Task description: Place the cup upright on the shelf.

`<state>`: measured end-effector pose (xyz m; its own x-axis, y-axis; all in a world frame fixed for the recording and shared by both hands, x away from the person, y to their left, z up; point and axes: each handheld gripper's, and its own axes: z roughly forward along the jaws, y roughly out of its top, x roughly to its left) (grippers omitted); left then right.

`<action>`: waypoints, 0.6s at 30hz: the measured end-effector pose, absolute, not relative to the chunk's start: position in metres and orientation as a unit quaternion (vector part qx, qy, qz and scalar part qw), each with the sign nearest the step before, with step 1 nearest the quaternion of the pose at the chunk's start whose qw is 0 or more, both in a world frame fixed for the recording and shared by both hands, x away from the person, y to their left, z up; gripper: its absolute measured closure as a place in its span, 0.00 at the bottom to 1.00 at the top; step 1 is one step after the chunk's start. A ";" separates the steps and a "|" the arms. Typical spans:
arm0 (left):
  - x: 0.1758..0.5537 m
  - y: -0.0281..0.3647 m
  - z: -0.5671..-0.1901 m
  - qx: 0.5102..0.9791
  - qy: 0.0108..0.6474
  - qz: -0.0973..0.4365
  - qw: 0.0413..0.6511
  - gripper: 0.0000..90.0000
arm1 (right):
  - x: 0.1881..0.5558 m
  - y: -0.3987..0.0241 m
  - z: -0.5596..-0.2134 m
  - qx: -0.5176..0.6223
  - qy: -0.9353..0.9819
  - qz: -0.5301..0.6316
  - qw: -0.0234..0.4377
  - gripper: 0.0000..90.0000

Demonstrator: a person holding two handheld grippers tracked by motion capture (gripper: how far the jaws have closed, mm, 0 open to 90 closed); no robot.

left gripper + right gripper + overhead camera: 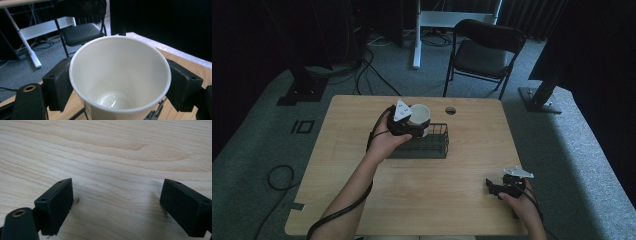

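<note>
L gripper (409, 125) grips cup (120, 77) by its sides, upright over wire rack (434, 145), prob. to set it in. R gripper (117, 202) idle w/ jaws apart, low over bench (452, 185).

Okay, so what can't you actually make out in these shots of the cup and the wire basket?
- Basket contents: high view, too dark and small; the left gripper covers part.
- Cup base and outer wall: left gripper view, cut off by the bottom edge.
- Whether the cup rests in the basket: unclear.
</note>
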<state>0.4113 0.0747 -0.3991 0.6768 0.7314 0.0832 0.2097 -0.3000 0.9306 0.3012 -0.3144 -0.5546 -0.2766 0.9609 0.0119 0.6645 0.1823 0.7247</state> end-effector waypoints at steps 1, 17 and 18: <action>0.412 0.073 -0.402 0.764 0.308 0.256 0.505 0.22 | 0.301 -0.314 -0.555 0.555 0.733 0.318 0.233 0.12; 0.423 0.066 -0.436 0.776 0.319 0.237 0.489 0.22 | 0.301 -0.314 -0.555 0.554 0.733 0.318 0.232 0.12; 0.423 0.065 -0.438 0.777 0.319 0.236 0.489 0.22 | 0.301 -0.314 -0.555 0.554 0.733 0.318 0.232 0.12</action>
